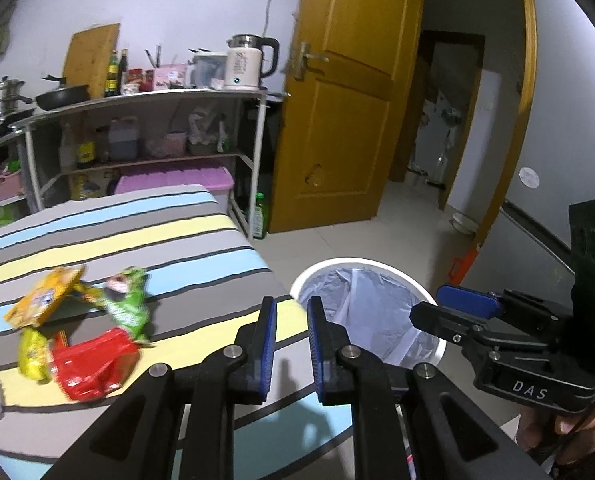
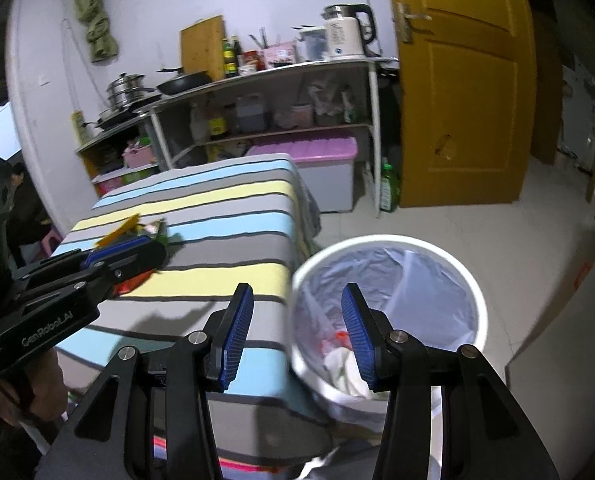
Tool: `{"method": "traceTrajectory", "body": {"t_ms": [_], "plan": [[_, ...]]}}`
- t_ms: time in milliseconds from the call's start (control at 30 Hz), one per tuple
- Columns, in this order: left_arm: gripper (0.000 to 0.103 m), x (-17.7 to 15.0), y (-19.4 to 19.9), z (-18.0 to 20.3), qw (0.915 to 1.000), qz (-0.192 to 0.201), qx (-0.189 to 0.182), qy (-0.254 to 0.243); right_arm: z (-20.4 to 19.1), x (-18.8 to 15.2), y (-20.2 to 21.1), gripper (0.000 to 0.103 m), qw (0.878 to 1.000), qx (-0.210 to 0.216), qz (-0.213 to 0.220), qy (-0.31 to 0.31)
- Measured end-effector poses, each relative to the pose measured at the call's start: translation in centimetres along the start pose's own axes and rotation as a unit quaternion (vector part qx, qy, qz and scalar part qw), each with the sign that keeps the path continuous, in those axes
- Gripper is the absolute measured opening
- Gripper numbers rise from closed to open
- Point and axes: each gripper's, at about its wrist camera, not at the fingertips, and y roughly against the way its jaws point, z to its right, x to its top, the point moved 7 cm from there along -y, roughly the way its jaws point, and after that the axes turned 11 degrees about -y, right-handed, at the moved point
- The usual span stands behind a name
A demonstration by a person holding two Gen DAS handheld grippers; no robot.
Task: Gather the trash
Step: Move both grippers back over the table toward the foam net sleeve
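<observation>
My left gripper (image 1: 291, 344) has its jaws a narrow gap apart with nothing between them; my right gripper (image 2: 297, 334) has its jaws wide apart, also empty. Just beyond the right jaws, and partly framed by them, stands the white bin (image 2: 437, 248) with its clear liner, some white and red scraps already at the bottom. Left of the left jaws, on the striped bed (image 1: 201, 248), lie the wrappers: a red packet (image 1: 93, 364) nearest, a yellow one (image 1: 33, 354) touching it, then a green packet (image 1: 131, 304) and an orange packet (image 1: 45, 296) further back.

I judge the next pick should be the red packet. I would widen the left jaws first, come down on a raised crinkled edge, and pinch only one wrapper so its neighbours are not dragged off.

Readable writing: "DAS" on the right gripper's body in the left view, "GenRobot.AI" on the left gripper's body in the right view. The packet print is too blurred to read.
</observation>
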Motion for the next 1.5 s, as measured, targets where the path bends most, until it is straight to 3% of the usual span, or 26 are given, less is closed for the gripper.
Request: {"method": "traceTrajectory", "body": {"t_ms": [633, 1500], "plan": [[0.015, -3.6, 7.1, -5.8, 0.9966, 0.012, 0.07, 0.042, -7.5, -1.9, 0.8, 0.047, 0.997, 0.057, -0.005, 0.054], [0.015, -6.9, 9.8, -13.2, 0.9864, 0.006, 0.139, 0.088, -13.4, -3.6, -3.2, 0.047, 0.99, 0.087, -0.048, 0.098]]}}
